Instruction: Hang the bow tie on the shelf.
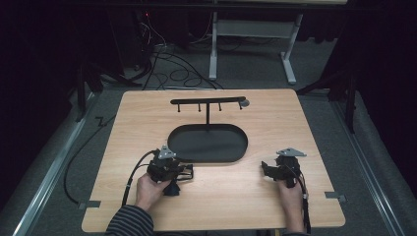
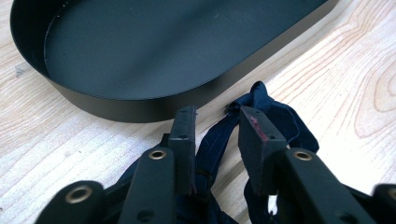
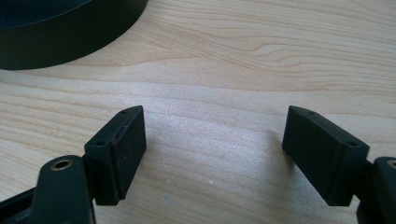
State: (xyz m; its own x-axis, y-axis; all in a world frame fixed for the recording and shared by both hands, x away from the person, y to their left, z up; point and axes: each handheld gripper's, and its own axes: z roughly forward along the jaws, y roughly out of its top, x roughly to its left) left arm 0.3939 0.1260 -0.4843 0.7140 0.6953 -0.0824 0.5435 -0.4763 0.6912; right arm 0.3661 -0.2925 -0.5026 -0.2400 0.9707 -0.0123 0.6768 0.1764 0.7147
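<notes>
While dark blue fabric (image 2: 261, 109) lies on the tabletop (image 2: 345, 70) beside the black tray (image 2: 140, 100)
Left gripper (image 2: 217, 119) jaws stand narrow around a fold, pads not visibly pressing; right gripper (image 3: 215, 140) jaws gape wide over bare wood.

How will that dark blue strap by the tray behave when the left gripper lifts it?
The dark blue strap lies in soft, crumpled loops, so it will probably droop and dangle, not hold shape. It looks thin and light. A loop lying against the black oval tray wall might drag along it.
</notes>
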